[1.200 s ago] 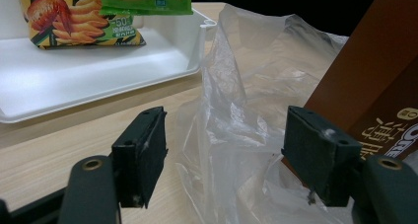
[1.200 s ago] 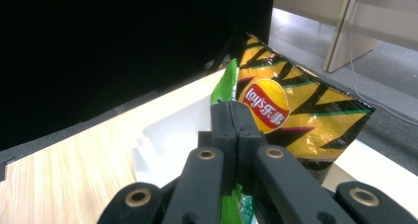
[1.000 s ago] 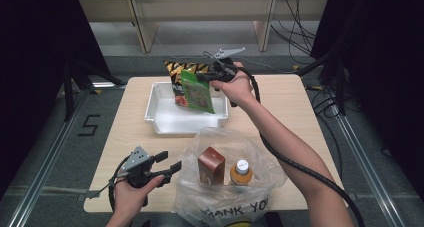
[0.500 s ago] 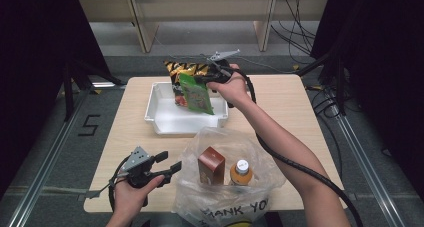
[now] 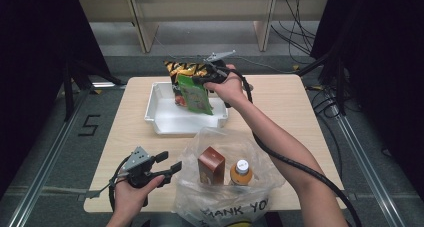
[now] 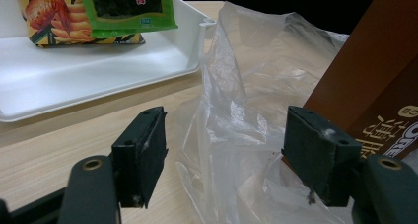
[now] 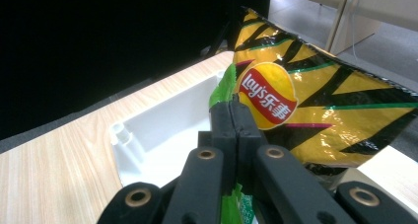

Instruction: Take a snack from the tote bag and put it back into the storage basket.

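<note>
High view first: the right claw (image 5: pixel 200 80) hangs over the white tray (image 5: pixel 165 121) at the far middle of the desk (image 5: pixel 295 107), its jaws pressed together on the top edge of a green snack packet (image 5: pixel 195 95). The packet dangles from that grip, its lower end over the tray's right half; whether it touches the tray floor I cannot tell. Just behind it stands a yellow-and-black chip bag (image 5: pixel 176 72), leaning at the tray's far side.

Right gripper view shows the pinch closely — the two black jaws meet with a strip of the green snack packet (image 7: pixel 223 88) caught between them, and the chip bag (image 7: pixel 320 110) sits just beyond, its red logo facing the camera. The tray (image 7: pixel 162 130) lies below and to the left.

At the near left edge of the desk, the left claw (image 5: pixel 172 167) rests in the person's hand with its jaws spread, holding nothing. It points at a clear plastic bag (image 5: pixel 220 207) that stands open at the near middle, with a brown carton (image 5: pixel 211 165) and an orange bottle (image 5: pixel 241 172) upright inside, side by side.

Left gripper view has the spread jaws framing the crumpled film of the plastic bag (image 6: pixel 246 110) — the film lies between them, but the pads do not press on it. The brown carton (image 6: pixel 374 86) rises at the right.
</note>
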Demonstrator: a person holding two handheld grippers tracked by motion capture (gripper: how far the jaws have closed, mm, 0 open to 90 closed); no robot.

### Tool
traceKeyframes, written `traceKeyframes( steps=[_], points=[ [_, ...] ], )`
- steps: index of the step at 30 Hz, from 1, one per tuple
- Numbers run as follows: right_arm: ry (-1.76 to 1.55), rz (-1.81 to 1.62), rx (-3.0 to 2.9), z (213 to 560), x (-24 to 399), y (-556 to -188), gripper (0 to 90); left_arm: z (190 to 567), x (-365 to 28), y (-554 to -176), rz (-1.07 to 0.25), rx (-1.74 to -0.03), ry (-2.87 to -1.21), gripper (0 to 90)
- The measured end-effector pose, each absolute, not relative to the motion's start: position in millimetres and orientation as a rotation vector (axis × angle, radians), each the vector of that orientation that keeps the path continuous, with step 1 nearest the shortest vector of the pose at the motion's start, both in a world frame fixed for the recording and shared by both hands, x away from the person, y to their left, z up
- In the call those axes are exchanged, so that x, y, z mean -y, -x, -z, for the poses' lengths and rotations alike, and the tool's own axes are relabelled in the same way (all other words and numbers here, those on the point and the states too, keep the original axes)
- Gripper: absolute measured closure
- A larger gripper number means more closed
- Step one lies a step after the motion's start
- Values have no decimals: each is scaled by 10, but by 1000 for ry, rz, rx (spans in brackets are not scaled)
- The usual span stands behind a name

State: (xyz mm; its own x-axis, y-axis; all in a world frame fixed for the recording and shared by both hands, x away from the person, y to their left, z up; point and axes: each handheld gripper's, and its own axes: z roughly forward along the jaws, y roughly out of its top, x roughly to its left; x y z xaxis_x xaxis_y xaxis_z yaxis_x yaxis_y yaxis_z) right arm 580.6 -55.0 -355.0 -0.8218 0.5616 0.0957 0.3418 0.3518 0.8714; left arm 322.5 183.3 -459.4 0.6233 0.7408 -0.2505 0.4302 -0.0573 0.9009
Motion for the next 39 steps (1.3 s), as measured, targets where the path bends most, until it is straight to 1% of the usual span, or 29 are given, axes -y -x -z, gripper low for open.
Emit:
traceKeyframes(
  steps=[7,8,10,14,22,26,32,33,39],
  points=[
    [-766,-1429,-2421,3624,525,-5849,900,4595,-1835,-3225,-334,-972,-1688,321],
    [-820,-1446,-2411,3631,495,-5831,900,4596,-1835,-3225,-334,-972,-1689,321],
    [-801,-1444,-2416,3649,487,-5841,900,4595,-1835,-3225,-335,-971,-1689,321],
    [-836,-1431,-2420,3649,460,-5840,900,4596,-1836,-3227,-335,-970,-1692,321],
    [-786,-1419,-2437,3662,427,-5881,900,4598,-1837,-3227,-335,-968,-1692,321],
    [-829,-1424,-2432,3661,384,-5875,900,4602,-1832,-3229,-335,-962,-1696,321],
    [-777,-1417,-2432,3708,362,-5918,900,4599,-1835,-3227,-336,-963,-1694,321],
    [-837,-1418,-2436,3698,348,-5895,900,4599,-1836,-3227,-336,-964,-1695,321],
    [-795,-1437,-2431,3711,328,-5916,900,4601,-1829,-3222,-332,-979,-1688,321]
  ],
)
